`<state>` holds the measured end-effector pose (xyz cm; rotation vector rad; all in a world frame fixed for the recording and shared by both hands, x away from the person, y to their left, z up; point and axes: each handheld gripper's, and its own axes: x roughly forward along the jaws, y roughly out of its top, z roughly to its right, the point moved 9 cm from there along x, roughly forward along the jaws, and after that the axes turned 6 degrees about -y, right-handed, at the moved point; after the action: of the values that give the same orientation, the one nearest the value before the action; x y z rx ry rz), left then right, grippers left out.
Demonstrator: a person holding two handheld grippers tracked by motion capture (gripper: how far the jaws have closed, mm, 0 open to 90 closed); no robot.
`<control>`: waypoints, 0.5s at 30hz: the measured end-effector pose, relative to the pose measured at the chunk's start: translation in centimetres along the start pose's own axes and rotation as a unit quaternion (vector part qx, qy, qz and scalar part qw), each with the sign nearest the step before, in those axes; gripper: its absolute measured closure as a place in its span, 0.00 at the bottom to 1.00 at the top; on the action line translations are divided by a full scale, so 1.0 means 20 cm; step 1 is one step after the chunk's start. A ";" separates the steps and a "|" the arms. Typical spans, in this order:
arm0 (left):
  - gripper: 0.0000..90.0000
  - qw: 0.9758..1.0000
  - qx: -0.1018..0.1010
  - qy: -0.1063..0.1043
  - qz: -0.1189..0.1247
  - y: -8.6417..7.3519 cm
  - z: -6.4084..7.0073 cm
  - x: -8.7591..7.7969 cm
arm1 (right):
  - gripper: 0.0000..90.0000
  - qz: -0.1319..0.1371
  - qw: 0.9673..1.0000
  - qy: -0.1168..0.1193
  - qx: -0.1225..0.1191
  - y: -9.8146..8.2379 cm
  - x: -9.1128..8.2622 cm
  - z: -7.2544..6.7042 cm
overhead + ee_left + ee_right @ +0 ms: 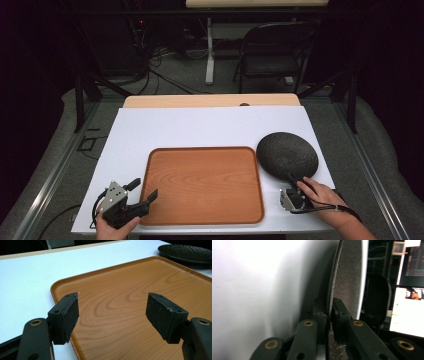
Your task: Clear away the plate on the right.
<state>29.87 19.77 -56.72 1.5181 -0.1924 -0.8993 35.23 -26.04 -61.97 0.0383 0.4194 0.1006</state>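
Observation:
A dark textured round plate (pixel 287 154) lies on the white table top at the right. My right gripper (pixel 291 180) is at the plate's near rim, turned on its side, a hand wrapped around it. In the right gripper view the plate (pixel 347 277) stands edge-on, and the right gripper (pixel 329 312) is shut on its thin rim, one pad on each face. A brown wooden tray (pixel 202 185) sits in the middle of the table. My left gripper (pixel 145 189) rests open at the tray's near left corner. Its jaws (pixel 112 312) stand wide over the tray (pixel 130 290), with nothing between them.
The white board (pixel 200 127) covers a wooden table whose far edge (pixel 210 100) shows behind it. The plate (pixel 185 251) lies just past the tray's far right corner. A black folding chair (pixel 275 55) and cables stand on the floor beyond the table.

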 end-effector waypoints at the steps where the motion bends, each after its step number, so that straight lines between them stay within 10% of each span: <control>1: 0.29 1.000 0.000 0.000 0.000 0.00 0.00 0.00 | 0.93 0.000 1.000 0.000 0.000 0.00 0.00 0.00; 15: 0.30 1.000 -0.001 0.001 0.001 0.00 0.00 0.00 | 0.95 -0.009 1.000 0.013 0.013 0.02 -0.01 0.07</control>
<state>29.90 19.78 -56.74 1.5158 -0.1913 -0.8969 35.55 -25.75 -60.54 0.0581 0.4475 0.0787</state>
